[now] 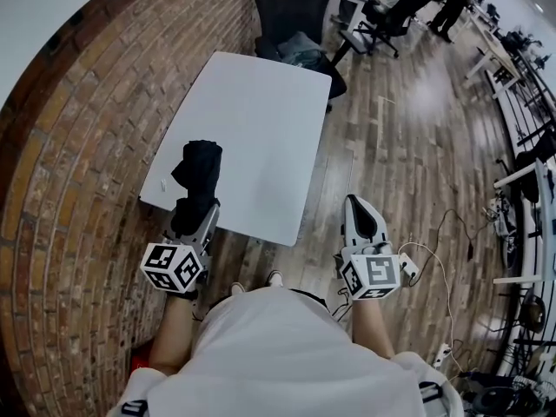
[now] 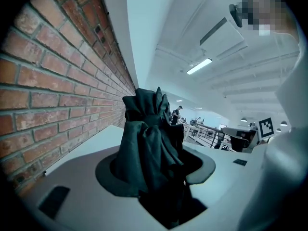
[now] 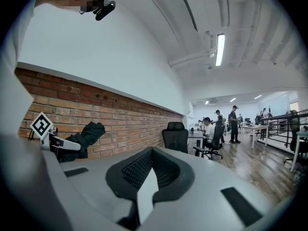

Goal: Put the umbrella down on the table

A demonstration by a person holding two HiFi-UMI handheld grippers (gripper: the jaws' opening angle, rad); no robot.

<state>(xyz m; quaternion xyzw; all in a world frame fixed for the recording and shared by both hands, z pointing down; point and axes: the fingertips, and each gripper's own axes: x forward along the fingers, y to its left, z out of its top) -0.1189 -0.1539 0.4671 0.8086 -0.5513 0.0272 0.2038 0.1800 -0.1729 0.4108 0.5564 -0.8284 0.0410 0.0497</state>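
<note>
Left gripper (image 1: 195, 203) clamped on a folded black umbrella (image 1: 198, 168), fabric bundle poking forward over the near left edge of the white table (image 1: 261, 111), brick wall (image 1: 78, 146) alongside, right gripper (image 1: 356, 208) closed and empty above wood floor (image 1: 408, 146) (marker cubes (image 1: 174, 268) bear black-and-white square patterns).

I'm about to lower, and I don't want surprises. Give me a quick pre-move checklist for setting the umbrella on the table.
1. Grip: left gripper clamped on umbrella: ok.
2. Umbrella above the table, at its near-left corner: ok.
3. Landing spot bare: ok; one small white scrap lies at the left edge.
4. Spare right gripper empty, off the table: ok.
5. Gap under the umbrella: cannot tell.
</note>
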